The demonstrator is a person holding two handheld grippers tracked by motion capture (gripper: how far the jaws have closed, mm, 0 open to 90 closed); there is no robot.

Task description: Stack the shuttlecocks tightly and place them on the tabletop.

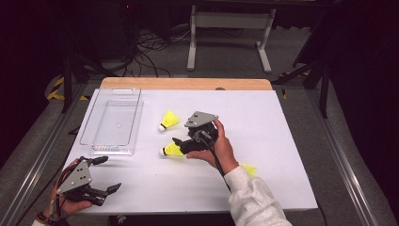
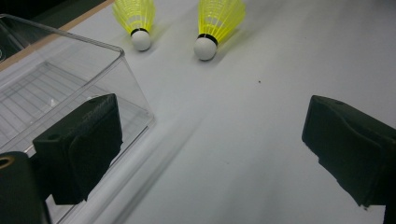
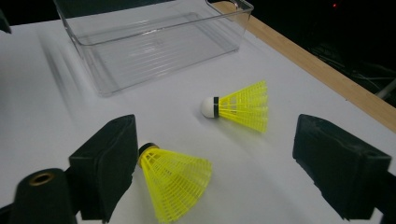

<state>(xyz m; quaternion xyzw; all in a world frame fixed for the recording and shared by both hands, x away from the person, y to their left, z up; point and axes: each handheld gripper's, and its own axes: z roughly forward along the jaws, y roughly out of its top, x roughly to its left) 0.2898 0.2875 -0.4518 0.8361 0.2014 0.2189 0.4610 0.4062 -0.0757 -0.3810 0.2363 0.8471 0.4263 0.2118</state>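
In the high view, 2 yellow shuttlecocks lie mid-desk: the far shuttlecock [image 1: 169, 120] and the near shuttlecock [image 1: 172, 150], beside the right gripper [image 1: 181, 142]. A third yellow piece [image 1: 249, 169], perhaps another shuttlecock, is half hidden behind the sleeve. The clear tray [image 1: 113, 123] sits left.

In the left gripper view, the left gripper [image 2: 212, 149] has its jaws wide apart, holding nothing, the tray beside the left jaw.

In the right gripper view, the jaws stand wide open around the near shuttlecock, its cork touching 1 jaw.

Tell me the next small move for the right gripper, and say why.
Probably close the right gripper on the near shuttlecock. Its jaws stand wide open with that shuttlecock lying between them, its cork end beside one pad, so little realigning seems needed. The clear bin stands empty nearby, a likely drop spot. The other shuttlecock lies farther off, and the left gripper hangs open near the table's edge.
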